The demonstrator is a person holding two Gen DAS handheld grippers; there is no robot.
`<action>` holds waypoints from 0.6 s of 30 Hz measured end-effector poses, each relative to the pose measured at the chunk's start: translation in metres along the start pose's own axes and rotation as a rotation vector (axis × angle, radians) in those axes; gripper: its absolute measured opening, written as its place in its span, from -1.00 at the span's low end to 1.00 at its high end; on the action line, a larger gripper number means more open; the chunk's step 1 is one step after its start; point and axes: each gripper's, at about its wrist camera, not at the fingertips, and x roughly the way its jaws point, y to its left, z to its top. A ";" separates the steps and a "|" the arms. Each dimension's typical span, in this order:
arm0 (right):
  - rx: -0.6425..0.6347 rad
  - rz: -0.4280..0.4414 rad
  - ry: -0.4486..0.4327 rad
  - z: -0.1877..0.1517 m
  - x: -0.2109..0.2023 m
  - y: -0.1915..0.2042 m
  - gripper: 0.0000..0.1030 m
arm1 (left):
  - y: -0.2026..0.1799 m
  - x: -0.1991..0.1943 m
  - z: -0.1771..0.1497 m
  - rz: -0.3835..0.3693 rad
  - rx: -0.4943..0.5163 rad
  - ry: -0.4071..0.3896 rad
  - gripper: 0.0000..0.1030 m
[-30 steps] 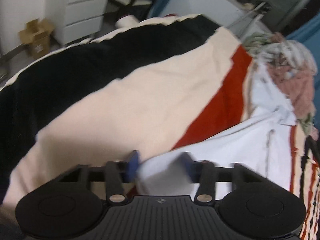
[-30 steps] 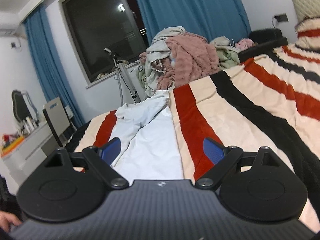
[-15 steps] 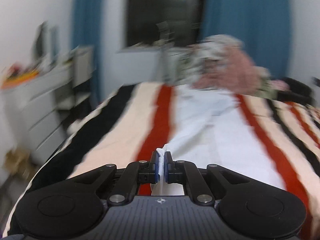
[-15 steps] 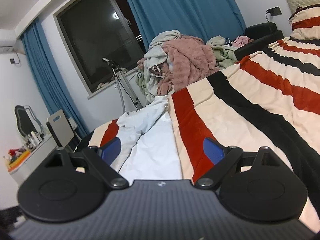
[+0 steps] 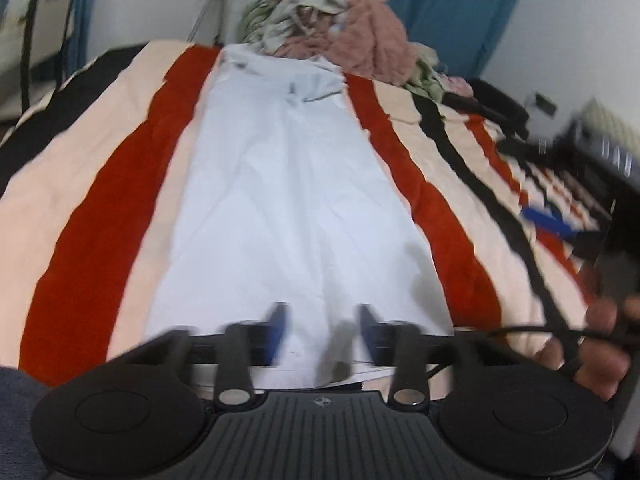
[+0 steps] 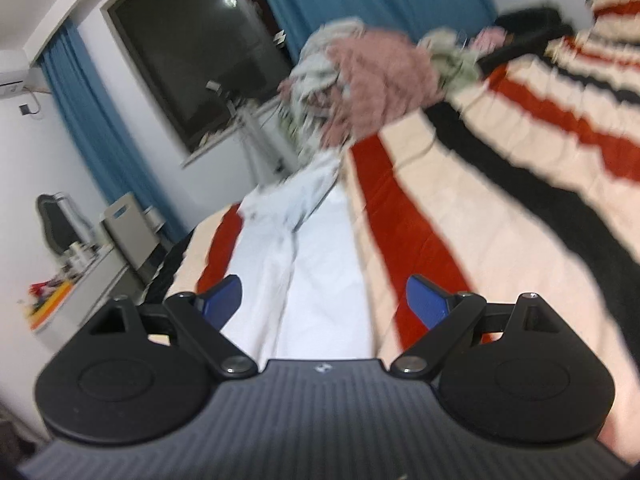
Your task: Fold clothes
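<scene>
A pale blue-white garment (image 5: pixel 280 208) lies stretched out lengthwise on the striped bed cover (image 5: pixel 100 208), its bunched far end near the clothes pile. My left gripper (image 5: pixel 322 330) is open and empty just above the garment's near hem. My right gripper (image 6: pixel 322 304) is open and empty, over the near part of the same garment (image 6: pixel 316 280). The right gripper's blue pad (image 5: pixel 548 220) and the hand holding it show at the right edge of the left wrist view.
A pile of pink, grey and green clothes (image 5: pixel 344 28) sits at the far end of the bed, also in the right wrist view (image 6: pixel 372 80). A tripod (image 6: pixel 256 136), dark window and blue curtains stand behind. A white dresser (image 6: pixel 84 264) is left of the bed.
My left gripper was shut on the garment's edge half a second ago; it has opened and let go, and the garment now lies flat. Both views have swung and are blurred.
</scene>
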 end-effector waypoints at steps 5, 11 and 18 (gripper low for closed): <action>0.074 0.025 0.126 -0.008 0.020 -0.008 0.76 | 0.062 -0.015 0.021 -0.044 -0.178 -0.027 0.52; 0.260 0.015 0.287 -0.025 0.047 -0.031 0.51 | 0.147 0.007 0.049 -0.004 -0.465 -0.011 0.61; 0.413 -0.089 0.378 -0.048 0.061 -0.050 0.51 | 0.183 0.044 0.044 -0.077 -0.624 0.083 0.54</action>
